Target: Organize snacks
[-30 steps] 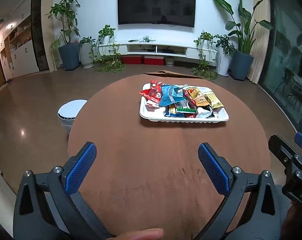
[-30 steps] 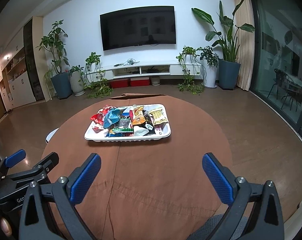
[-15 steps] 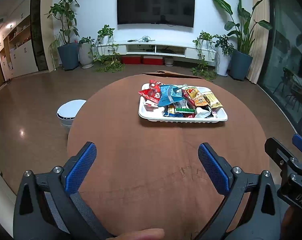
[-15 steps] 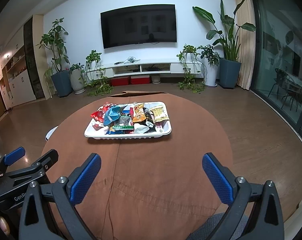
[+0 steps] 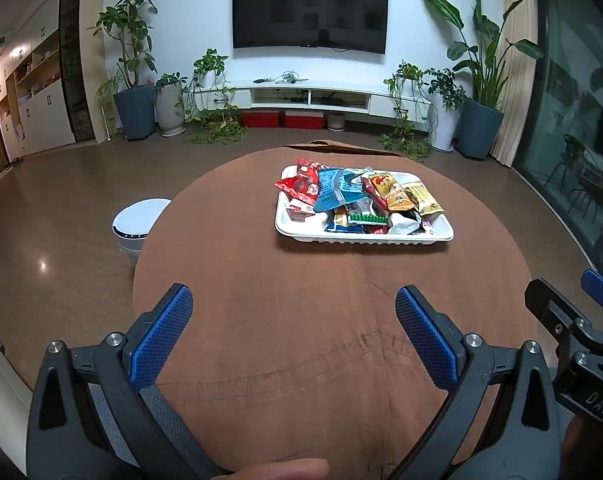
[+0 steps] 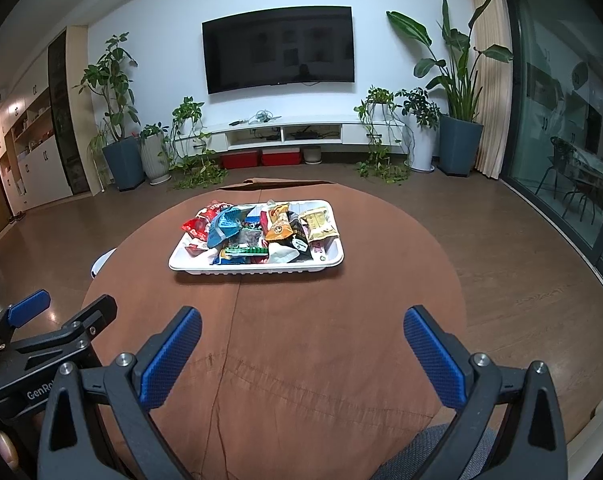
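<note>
One tray, perhaps ten snacks

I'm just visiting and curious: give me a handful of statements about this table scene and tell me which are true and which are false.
1. The snack packets are piled in a white tray. True.
2. The left gripper is clamped on a red packet. False: it is open, holds nothing, and sits well short of the tray.
3. The table is covered by a brown cloth. True.
4. The right gripper is shut. False: its jaws stand wide apart over the cloth.
5. The tray lies on the floor beside the plants. False: it rests on the table, toward its far side.
</note>
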The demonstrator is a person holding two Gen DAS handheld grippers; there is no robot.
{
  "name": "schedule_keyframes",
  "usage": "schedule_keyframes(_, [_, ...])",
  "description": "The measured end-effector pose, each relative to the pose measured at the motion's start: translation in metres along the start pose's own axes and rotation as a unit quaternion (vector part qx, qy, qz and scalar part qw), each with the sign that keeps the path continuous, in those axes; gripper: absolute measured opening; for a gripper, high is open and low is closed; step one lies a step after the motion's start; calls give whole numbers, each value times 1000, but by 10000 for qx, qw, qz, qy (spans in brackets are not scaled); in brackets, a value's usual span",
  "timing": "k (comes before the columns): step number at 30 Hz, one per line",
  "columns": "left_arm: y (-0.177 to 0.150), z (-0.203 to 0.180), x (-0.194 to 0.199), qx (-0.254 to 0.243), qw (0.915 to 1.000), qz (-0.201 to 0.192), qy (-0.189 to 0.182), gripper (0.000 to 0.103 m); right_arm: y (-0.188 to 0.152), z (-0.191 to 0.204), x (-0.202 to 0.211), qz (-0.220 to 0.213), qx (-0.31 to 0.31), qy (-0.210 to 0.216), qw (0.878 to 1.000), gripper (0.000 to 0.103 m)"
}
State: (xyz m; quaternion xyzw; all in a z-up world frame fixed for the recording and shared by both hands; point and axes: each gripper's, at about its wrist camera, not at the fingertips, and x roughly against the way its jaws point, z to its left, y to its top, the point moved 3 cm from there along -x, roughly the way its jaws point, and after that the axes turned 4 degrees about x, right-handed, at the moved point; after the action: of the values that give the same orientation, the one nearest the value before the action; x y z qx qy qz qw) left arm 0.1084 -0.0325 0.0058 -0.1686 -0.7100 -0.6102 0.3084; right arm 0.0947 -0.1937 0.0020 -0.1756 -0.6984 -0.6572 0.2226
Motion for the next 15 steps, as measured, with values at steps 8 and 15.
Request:
schedule_keyframes(8, [-1, 0, -2, -17, 10000, 32, -8, 103, -1, 0, 0, 9, 4, -3, 10000, 103])
schedule_keyframes(15, [-2, 0, -6, -19, 10000, 32, -61, 103, -3, 0, -1, 34, 7, 3, 10000, 103])
